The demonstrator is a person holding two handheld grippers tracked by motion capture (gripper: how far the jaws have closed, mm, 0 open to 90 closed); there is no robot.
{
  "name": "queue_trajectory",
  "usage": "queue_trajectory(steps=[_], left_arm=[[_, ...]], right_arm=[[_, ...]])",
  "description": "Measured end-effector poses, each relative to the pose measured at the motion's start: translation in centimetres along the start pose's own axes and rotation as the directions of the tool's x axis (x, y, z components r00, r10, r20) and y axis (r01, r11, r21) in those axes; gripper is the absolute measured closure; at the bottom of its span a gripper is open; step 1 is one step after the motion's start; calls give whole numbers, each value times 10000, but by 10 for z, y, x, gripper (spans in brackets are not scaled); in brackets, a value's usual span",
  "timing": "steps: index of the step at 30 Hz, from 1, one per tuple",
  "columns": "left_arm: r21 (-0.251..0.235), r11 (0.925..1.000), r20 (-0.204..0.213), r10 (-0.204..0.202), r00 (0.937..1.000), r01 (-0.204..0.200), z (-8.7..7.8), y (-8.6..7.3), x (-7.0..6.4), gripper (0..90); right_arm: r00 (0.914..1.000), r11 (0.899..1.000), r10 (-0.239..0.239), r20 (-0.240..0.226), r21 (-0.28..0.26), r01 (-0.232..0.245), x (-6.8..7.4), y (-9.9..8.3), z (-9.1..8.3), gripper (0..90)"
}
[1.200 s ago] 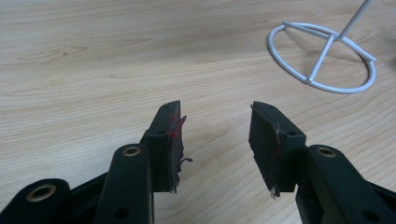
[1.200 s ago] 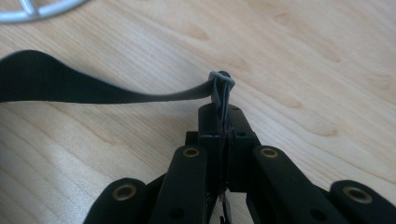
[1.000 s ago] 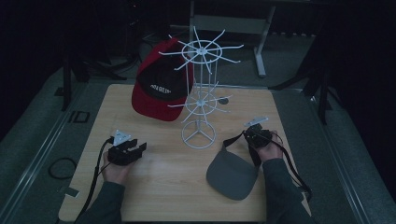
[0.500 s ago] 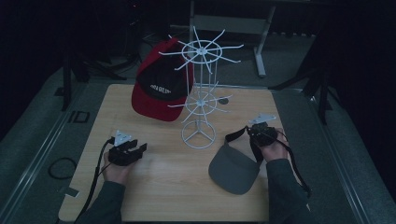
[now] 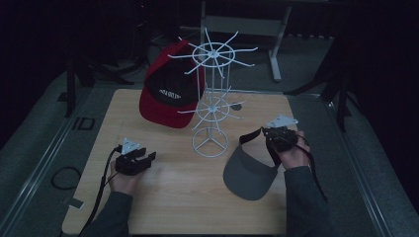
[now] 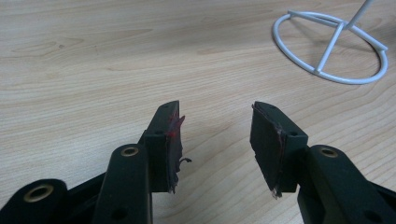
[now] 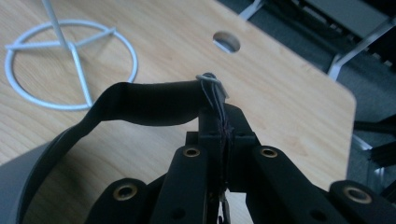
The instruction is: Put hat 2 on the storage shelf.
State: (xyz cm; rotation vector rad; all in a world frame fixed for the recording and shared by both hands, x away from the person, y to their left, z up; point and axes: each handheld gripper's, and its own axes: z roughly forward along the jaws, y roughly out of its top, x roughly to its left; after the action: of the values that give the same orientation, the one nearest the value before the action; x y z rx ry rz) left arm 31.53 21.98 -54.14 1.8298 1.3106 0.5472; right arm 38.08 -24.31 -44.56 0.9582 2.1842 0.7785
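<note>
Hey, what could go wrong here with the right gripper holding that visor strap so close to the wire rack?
The right gripper pinches only the end of the thin strap, so the grey visor may slip free or swing. The white wire rack looks light; a swinging brim could snag its arms and tip it toward the red cap.

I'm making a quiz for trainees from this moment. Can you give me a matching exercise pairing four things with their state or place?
Things:
1. left hand-held gripper
2. right hand-held gripper
3. red cap
4. white wire rack

States or places:
A. stands upright mid-table on a ring base
B. shut on the grey visor's black strap
C. hangs on the rack's left side
D. open above bare wood

Pairs: 1-D, 2-B, 3-C, 4-A
</note>
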Motion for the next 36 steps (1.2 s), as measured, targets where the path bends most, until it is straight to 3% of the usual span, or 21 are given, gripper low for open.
queue_trajectory(steps=[16, 36], left_arm=[[-15, 10000, -18, 17, 10000, -17, 0, 0, -1, 537], [6, 10000, -5, 3, 10000, -3, 0, -1, -1, 537]], right_arm=[[9993, 9897, -84, 353, -1425, 134, 11, 12, -32, 880], [9996, 9605, -197, 189, -2772, 242, 19, 22, -70, 880]])
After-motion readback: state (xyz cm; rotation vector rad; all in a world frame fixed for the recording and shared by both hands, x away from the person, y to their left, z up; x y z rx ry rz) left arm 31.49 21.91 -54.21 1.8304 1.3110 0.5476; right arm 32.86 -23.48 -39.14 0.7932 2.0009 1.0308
